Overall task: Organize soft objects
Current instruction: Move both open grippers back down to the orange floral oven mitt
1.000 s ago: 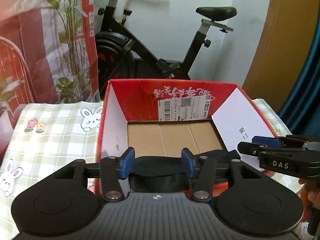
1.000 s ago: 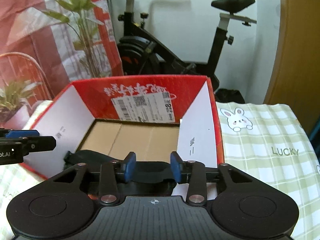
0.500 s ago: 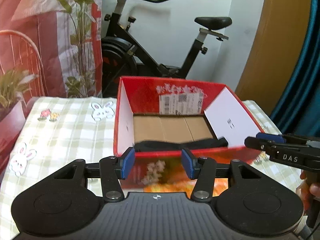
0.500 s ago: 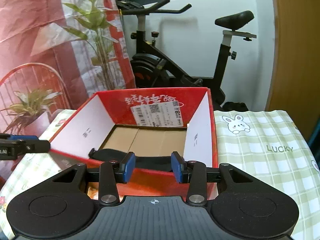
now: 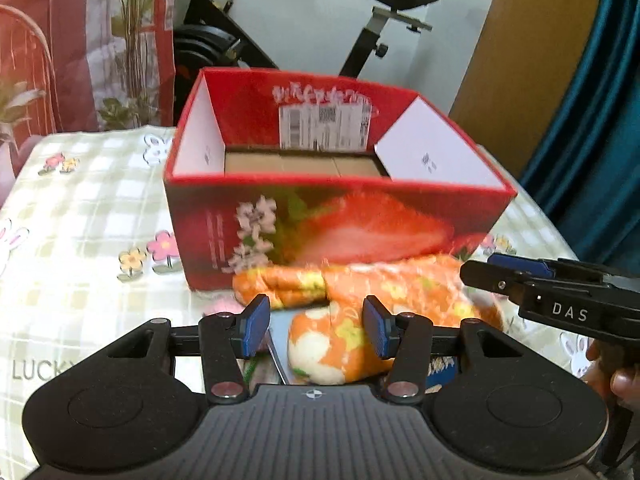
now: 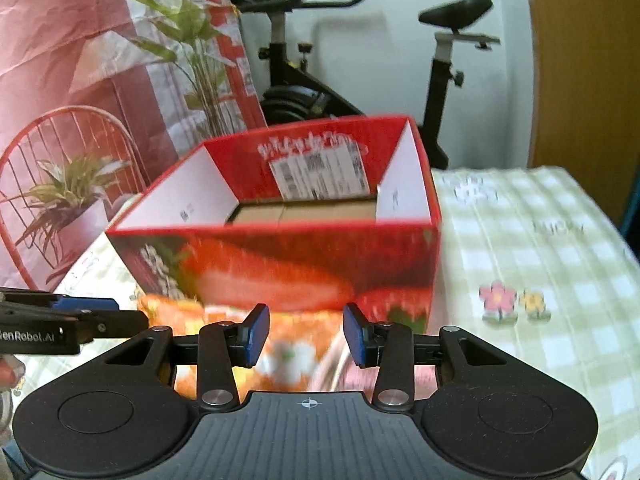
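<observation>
A red strawberry-print cardboard box (image 5: 328,220) stands open on the checked tablecloth; it also shows in the right wrist view (image 6: 280,264). An orange flowered soft cloth (image 5: 372,300) lies bunched on the table in front of the box, also in the right wrist view (image 6: 288,344). My left gripper (image 5: 316,330) is open and empty, just above the near end of the cloth. My right gripper (image 6: 306,334) is open and empty, above the cloth's right part. The box's near wall hides most of its inside.
The checked tablecloth (image 5: 80,216) with bunny and flower prints covers the table. An exercise bike (image 5: 360,32) stands behind the table. A red wire chair with a potted plant (image 6: 64,196) is at the left. A wooden door (image 5: 532,60) and blue curtain are at the right.
Both grippers have pulled back from over the box and dropped low in front of it. The black item left in the box is now hidden behind its near wall. The orange cloth has come into view.
</observation>
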Motion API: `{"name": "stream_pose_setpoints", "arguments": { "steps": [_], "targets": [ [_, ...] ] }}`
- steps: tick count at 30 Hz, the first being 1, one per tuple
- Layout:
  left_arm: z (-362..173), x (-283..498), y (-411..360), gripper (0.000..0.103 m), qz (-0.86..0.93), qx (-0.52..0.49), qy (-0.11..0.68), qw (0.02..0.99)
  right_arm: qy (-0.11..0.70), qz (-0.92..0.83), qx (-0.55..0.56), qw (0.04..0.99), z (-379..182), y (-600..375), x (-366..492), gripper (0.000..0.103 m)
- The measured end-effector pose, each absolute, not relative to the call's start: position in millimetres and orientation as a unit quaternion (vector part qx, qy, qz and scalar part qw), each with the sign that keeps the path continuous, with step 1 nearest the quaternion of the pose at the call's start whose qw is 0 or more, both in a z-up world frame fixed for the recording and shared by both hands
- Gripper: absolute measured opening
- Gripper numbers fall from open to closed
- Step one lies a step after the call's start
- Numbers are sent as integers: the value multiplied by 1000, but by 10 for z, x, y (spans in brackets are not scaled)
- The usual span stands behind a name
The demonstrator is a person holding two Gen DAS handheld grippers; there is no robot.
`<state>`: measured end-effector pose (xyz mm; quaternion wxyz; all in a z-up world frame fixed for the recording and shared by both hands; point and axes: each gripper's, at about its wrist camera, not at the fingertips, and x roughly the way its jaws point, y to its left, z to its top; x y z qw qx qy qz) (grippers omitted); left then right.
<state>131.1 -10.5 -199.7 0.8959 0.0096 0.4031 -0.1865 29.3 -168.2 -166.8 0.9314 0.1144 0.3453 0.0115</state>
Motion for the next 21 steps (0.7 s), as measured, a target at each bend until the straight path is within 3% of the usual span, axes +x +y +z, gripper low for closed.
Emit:
{"name": "stream_pose_setpoints", "arguments": {
  "steps": [11,18,21],
  "targets": [
    [-2072,1404,6,54,-180,-36,407,895,374,9,154,914,-1899,-1668,340,55],
    [-2099,1327,-63,53,-195,-35,415,888,380,25,169,909,-1898,-1628,386,54],
    [-2081,1303,-48,48,-196,-41,417,887,379,21,159,911,-1865,-1599,385,49]
  ]
}}
